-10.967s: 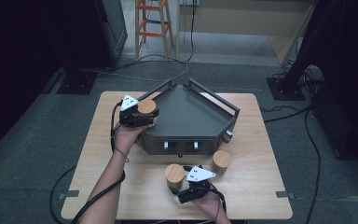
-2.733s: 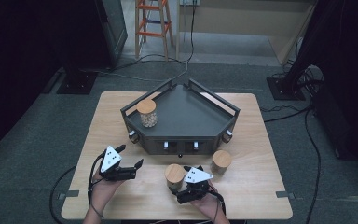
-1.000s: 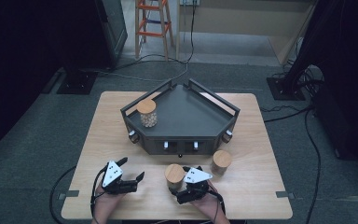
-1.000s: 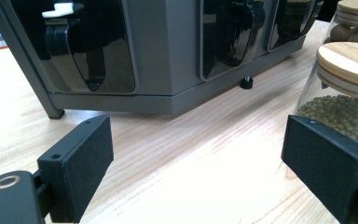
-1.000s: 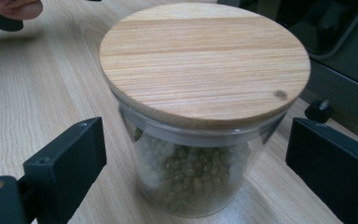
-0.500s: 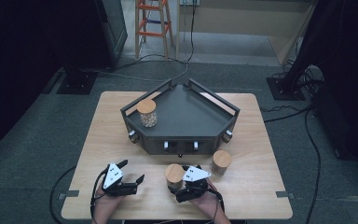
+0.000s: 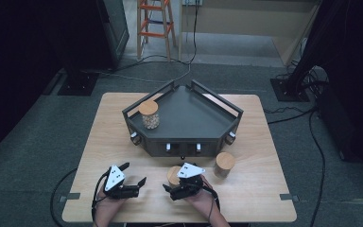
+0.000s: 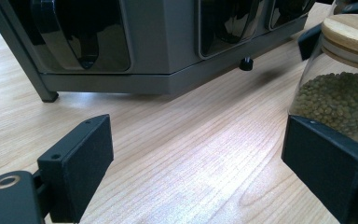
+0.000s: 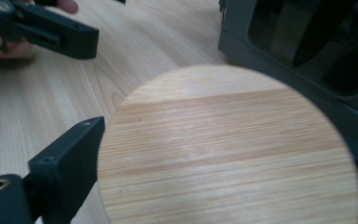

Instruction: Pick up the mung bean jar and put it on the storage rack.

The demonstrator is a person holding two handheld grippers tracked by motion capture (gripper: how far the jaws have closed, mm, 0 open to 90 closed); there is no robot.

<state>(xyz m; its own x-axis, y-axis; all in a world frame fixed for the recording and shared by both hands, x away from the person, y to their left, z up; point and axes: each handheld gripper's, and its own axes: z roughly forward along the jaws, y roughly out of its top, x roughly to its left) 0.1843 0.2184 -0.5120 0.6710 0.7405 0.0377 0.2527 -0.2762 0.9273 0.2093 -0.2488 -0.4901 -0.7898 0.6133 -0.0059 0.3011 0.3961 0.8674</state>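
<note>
Wooden tabletop point(image 7: 264, 156) carries a dark grey five-sided tray point(image 7: 189, 118) at twelve o'clock from our hands in the high view, with one jar of pale beans point(image 7: 149, 114) standing in its ten o'clock corner and another lidded jar point(image 7: 224, 164) on the table at the tray's five o'clock. Our left gripper point(image 7: 131, 182) lies near the six o'clock edge, jaws apart and empty, while our right gripper point(image 7: 175, 188) sits at a third jar point(image 7: 173, 175), probably to lift it to the tray. From the left gripper view we see its jaws spread wide over bare wood, gripping nothing, with the jar of green lentils point(image 8: 340, 93) at two o'clock beyond the tray's front point(image 8: 168, 56). From the right gripper view the jar's round wooden lid point(image 9: 228, 149) sits between the jaws; we cannot tell whether they have closed on it. The left gripper point(image 9: 51, 30) shows at ten o'clock.
</note>
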